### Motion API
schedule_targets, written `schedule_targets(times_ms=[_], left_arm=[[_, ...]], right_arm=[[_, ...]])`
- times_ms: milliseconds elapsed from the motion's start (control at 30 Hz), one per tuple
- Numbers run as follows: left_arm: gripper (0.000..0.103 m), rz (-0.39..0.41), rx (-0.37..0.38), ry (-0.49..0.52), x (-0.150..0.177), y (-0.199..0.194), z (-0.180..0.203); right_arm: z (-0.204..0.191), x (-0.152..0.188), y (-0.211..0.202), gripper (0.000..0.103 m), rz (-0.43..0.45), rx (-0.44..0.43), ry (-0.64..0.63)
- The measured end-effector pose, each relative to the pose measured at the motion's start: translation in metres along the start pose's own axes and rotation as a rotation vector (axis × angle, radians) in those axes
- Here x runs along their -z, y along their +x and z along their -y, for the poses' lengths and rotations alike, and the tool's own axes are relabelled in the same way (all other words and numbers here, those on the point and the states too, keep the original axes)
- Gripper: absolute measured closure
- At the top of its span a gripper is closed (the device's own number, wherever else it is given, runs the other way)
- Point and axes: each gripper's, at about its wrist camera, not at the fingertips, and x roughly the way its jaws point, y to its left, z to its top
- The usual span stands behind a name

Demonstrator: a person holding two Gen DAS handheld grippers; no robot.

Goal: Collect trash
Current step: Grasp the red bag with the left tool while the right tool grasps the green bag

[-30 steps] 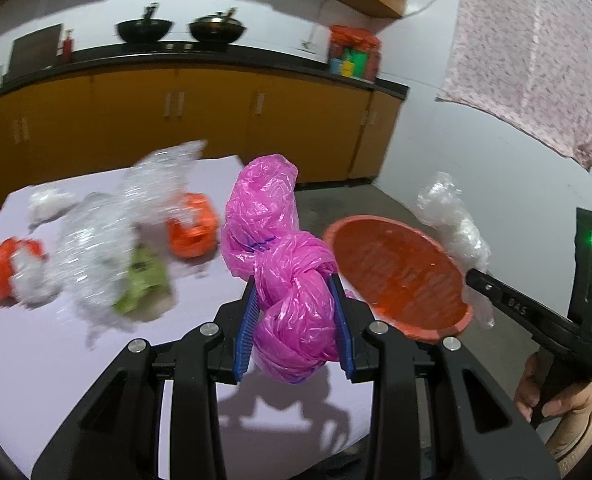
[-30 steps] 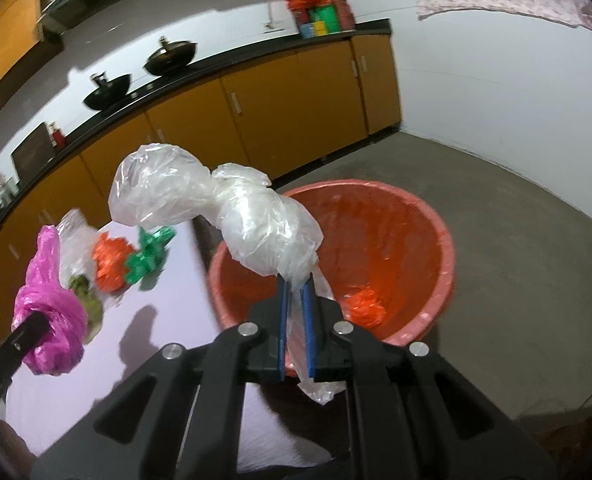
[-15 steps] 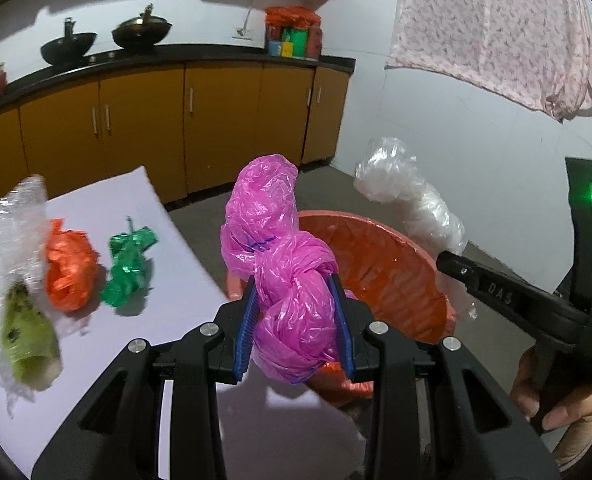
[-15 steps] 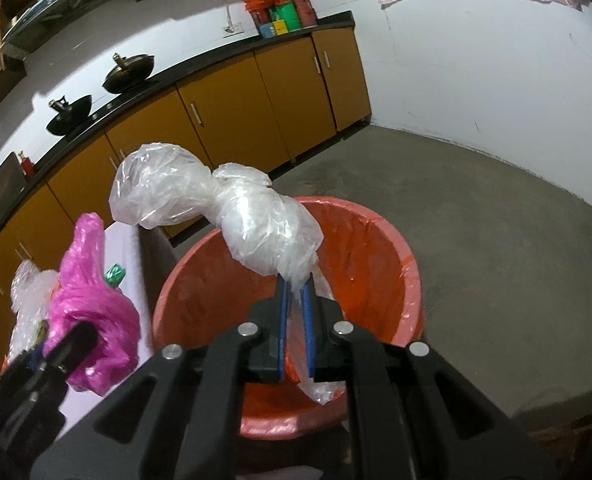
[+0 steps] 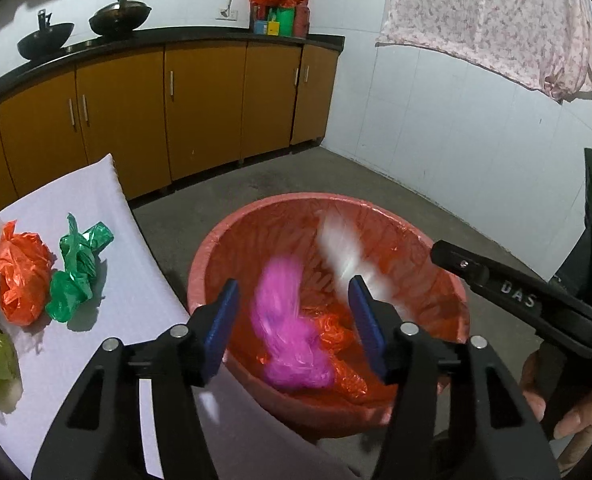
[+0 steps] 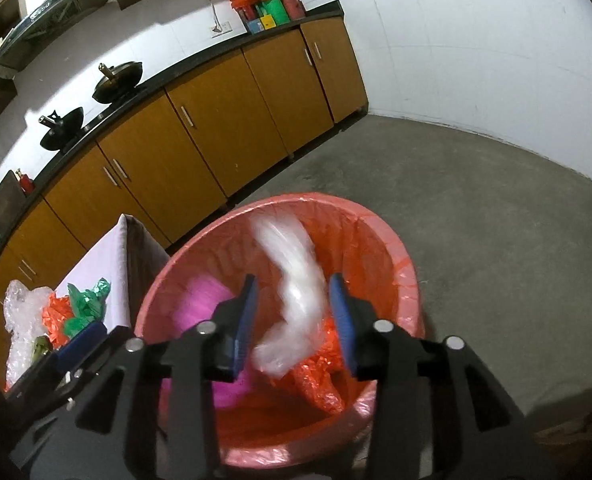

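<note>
Both tongs are sitting released over the bin [image 5: 447, 280], jaws having just been opening. The left tongs [image 5: 294, 322] are gaping, with the pink bag [image 5: 292, 332] blurring below and between the pads, touching neither and already inside the bin. The right tongs [image 6: 292, 320] are doing the same: the clear bag [image 6: 296, 296] is streaking down between the blue pads, free of them, over the bin's middle.

Risks, as I'm judging them:
- The clear bag is light and long, so it may be drifting toward the far rim beyond the right tongs and snagging on the liner instead of dropping in.
- Both tongs are crowding the same opening. The right tongs' arm is crossing just right of the left tongs, so a careless pull-back is risking a knock.
- The bin is standing just beside the table [image 5: 144, 280] edge, left of the tongs; a bump could be shifting it.
- More trash is waiting: the orange bag [image 5: 22, 276] and green bag [image 5: 76, 268] are lying touching on the table, well left of the left tongs, with bubble wrap [image 6: 20, 320] and something leafy green at the frame edge.

Writing: only "DAS" is reading on the right tongs' arm [image 5: 517, 298]. The packets on the far counter are too small to read.
</note>
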Motion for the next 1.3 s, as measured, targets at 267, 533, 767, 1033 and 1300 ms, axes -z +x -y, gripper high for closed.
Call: schedule_targets(times_ms=[267,533,767,1033,1300], left_arm=[[0.041,0.008,-0.044,-0.045,0.011,-0.020,-0.018],[0.038,0.055,-0.100,-0.101,0.021,-0.059,-0.041],[0.036,0.109,-0.184,-0.144,0.035,-0.101,-0.072],[0.031,0.167,-0.412,-0.216,0.064,-0.163,-0.144],[0.021,0.176,-0.637,-0.349,0.092,-0.207,-0.239]], right_arm=[[0.014,0.008,-0.005,0.061,-0.011,0.018,0.033],[-0.006,0.013,-0.017,0.061,-0.015,-0.025,0.003],[-0.046,0.021,-0.028,0.061,-0.028,-0.087,-0.074],[-0.104,0.038,-0.030,0.061,-0.069,-0.171,-0.179],[-0.176,0.055,-0.011,0.061,-0.139,-0.258,-0.261]])
